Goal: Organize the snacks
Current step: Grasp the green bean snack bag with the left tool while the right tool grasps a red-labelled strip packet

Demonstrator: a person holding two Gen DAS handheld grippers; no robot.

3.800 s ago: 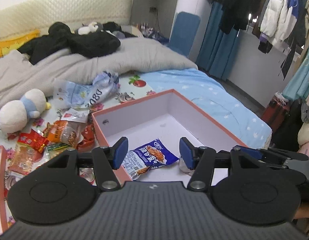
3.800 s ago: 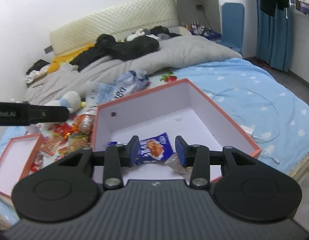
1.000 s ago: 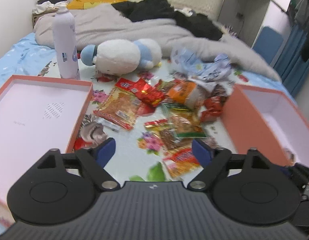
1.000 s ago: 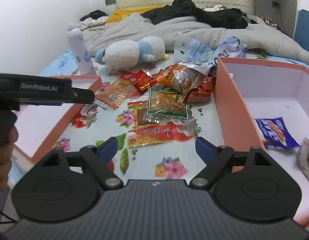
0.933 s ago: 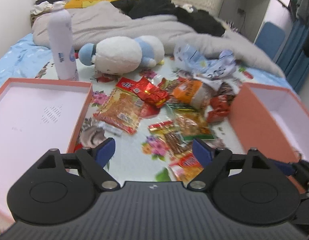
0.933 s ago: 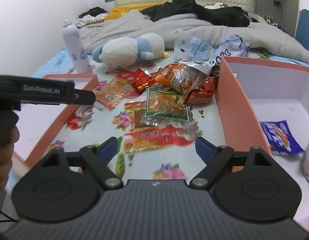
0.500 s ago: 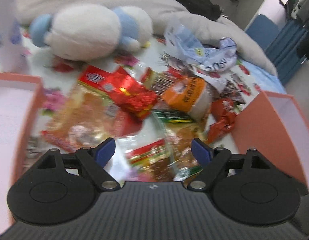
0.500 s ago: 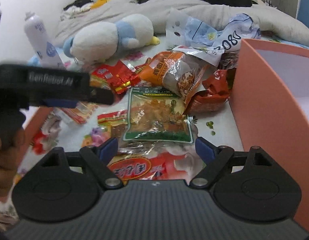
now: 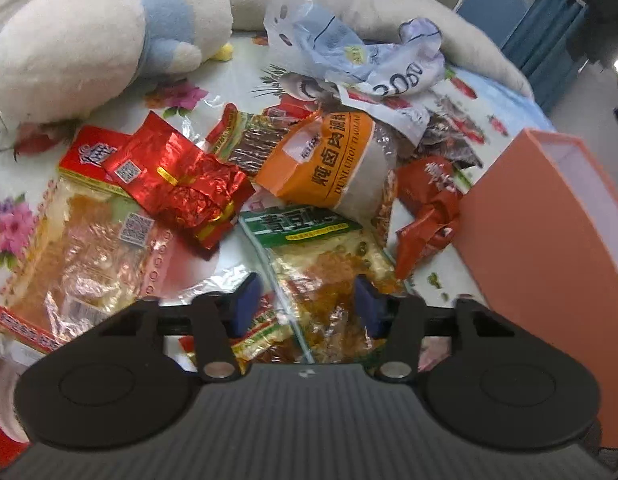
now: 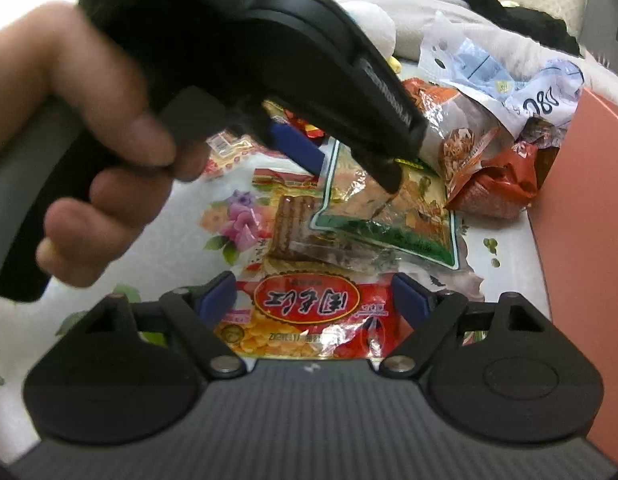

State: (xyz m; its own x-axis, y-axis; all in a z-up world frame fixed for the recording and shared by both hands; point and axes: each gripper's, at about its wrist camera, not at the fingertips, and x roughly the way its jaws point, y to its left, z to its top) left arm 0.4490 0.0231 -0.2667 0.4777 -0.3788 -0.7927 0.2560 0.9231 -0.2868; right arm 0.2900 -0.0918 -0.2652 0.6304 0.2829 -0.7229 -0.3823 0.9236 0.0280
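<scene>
Left wrist view: my left gripper (image 9: 307, 300) sits low centre of the frame, jaws closing, and the green-topped clear snack bag (image 9: 321, 256) lies between the blue pads; I can't see the pads pressing on it yet, so I call it not gripped. The bag's long axis runs from upper left to lower right, roughly along the line the gripper points, so the jaws close across its width. Red foil packet (image 9: 181, 184) is to the upper left of it, orange-and-white bag (image 9: 329, 164) just above, crumpled red pouch (image 9: 429, 208) to its right, beside the orange box (image 9: 541, 240) wall on the right edge. Plush toy (image 9: 81, 40) upper left, out of play. Right wrist view: my right gripper (image 10: 315, 300) is at bottom centre, jaws spread wide, empty, with the red-label snack packet (image 10: 309, 312) lying crosswise between the pads, long axis left to right. My left hand (image 10: 105, 140) and its gripper body fill the upper left, the tip coming down onto the green-edged bag in mid frame. Left is nearer that bag; right is nearer the red-label packet. Box wall is on the right edge here too.
</scene>
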